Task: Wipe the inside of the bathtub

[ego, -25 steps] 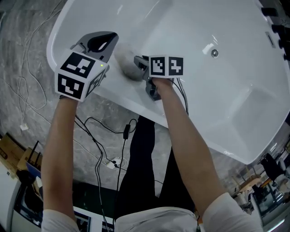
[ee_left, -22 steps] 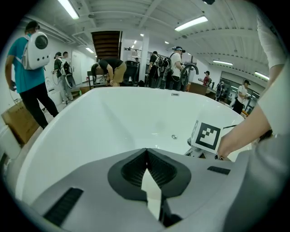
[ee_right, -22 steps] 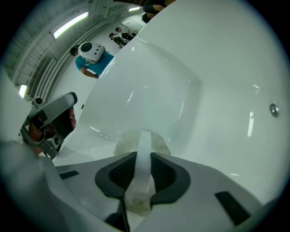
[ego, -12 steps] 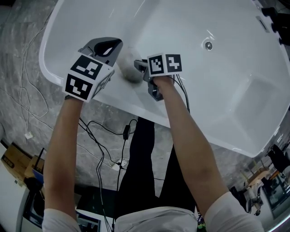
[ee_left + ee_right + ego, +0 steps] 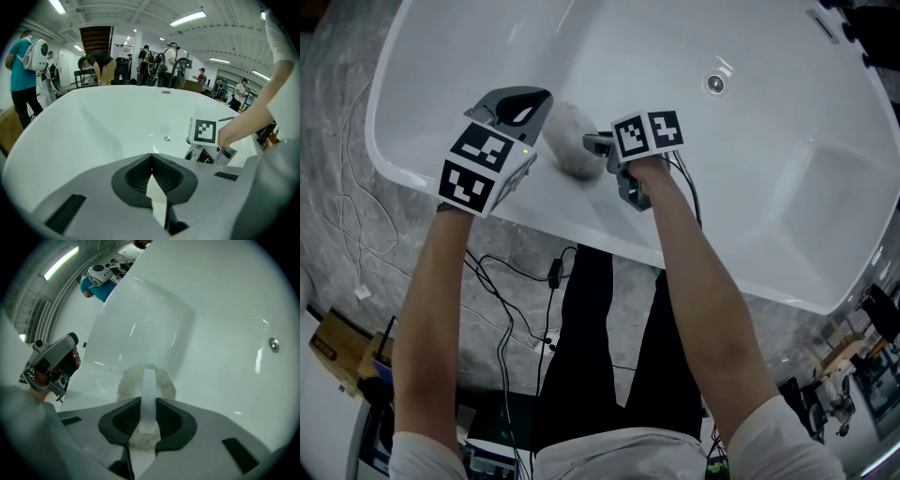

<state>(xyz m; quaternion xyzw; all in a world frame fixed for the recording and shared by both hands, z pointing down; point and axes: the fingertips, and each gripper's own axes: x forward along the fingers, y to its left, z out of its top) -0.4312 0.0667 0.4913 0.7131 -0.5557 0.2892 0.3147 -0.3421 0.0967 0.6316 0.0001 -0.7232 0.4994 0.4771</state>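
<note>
The white bathtub [image 5: 441, 56] fills the top of the head view, its drain [image 5: 713, 83] at the upper right. A round grey-white scrub pad [image 5: 572, 141] rests against the tub's near inner wall. My right gripper [image 5: 598, 144] is shut on the pad's white handle strip [image 5: 147, 394], and the pad [image 5: 161, 383] shows just past the jaws. Just left of the pad, my left gripper [image 5: 517, 101] hangs over the tub's near wall. It is shut with nothing between its jaws. The left gripper view [image 5: 151, 157] looks along the tub toward the drain [image 5: 167, 138].
Black and white cables [image 5: 502, 309] and a power strip lie on the stone floor below the near rim [image 5: 581, 239], beside my legs. Dark fittings [image 5: 853, 23] sit at the tub's far right end. Several people [image 5: 23, 70] stand beyond the tub.
The right gripper has slid the pad a little along the near wall toward the drain end. The left gripper has kept beside it. Both stayed shut.
</note>
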